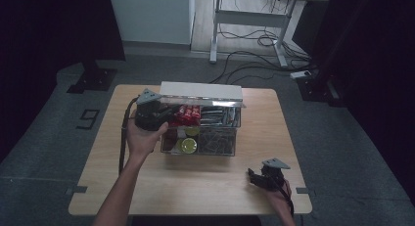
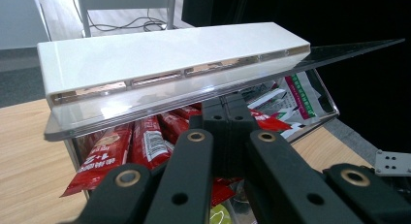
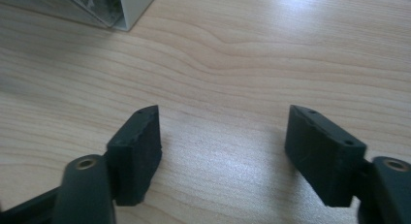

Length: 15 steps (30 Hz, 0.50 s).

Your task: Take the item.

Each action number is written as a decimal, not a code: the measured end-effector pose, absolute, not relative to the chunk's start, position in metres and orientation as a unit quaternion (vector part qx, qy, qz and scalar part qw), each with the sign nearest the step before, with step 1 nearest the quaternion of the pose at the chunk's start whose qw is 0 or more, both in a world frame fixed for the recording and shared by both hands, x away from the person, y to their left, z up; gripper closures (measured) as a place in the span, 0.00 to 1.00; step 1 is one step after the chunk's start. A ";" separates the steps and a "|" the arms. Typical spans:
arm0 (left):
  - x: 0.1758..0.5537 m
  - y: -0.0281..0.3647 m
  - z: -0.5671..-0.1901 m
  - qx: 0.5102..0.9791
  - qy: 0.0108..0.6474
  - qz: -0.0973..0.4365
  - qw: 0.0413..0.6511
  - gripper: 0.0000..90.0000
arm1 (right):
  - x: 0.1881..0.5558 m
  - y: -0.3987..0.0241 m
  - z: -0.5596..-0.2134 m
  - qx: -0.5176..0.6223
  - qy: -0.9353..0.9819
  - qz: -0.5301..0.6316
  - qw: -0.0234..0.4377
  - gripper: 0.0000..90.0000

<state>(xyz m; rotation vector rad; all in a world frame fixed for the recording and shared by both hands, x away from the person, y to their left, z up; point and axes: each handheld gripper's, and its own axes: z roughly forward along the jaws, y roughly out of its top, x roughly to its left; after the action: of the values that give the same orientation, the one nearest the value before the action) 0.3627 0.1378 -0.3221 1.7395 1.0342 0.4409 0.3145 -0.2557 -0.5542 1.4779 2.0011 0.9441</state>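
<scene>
A clear plastic box (image 1: 215, 150) stands in the middle of the wooden table (image 1: 195, 187), its white lid (image 1: 200, 91) raised at the back. Inside lie red packets (image 1: 188, 113), dark sachets and a yellow-green round item (image 1: 189, 145). My left gripper (image 1: 169, 113) reaches into the box's upper left corner. In the left gripper view its jaws (image 2: 227, 107) are shut together just below the lid's clear edge (image 2: 160, 54), above the red packets (image 2: 145, 141); nothing shows between them. My right gripper (image 1: 252, 177) hovers low over bare table at the front right, open and empty (image 3: 223, 141).
A corner of the box (image 3: 131, 6) shows at the top left of the right gripper view. Behind the table stand a white desk frame (image 1: 249, 20) and floor cables (image 1: 254, 55). A dark stand foot (image 1: 93, 79) sits at the back left.
</scene>
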 end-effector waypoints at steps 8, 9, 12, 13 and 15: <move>0.366 0.138 -0.323 0.722 0.427 0.180 0.514 1.00 | 0.312 -0.254 -0.532 0.521 0.721 0.383 0.249 0.40; 0.366 0.138 -0.323 0.722 0.427 0.180 0.514 1.00 | 0.312 -0.254 -0.532 0.521 0.721 0.383 0.249 0.40; 0.368 0.138 -0.322 0.721 0.428 0.178 0.515 1.00 | 0.311 -0.253 -0.519 0.513 0.715 0.398 0.257 0.42; 0.368 0.138 -0.321 0.722 0.427 0.179 0.514 1.00 | 0.310 -0.252 -0.515 0.510 0.714 0.403 0.259 0.42; 0.368 0.138 -0.321 0.722 0.427 0.180 0.514 1.00 | 0.310 -0.250 -0.506 0.504 0.712 0.413 0.262 0.43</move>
<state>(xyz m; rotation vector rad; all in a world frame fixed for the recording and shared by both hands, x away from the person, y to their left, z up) 0.3681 0.1378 -0.3206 1.7357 1.0262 0.4329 0.3098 -0.2499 -0.5063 1.3636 1.9262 1.1187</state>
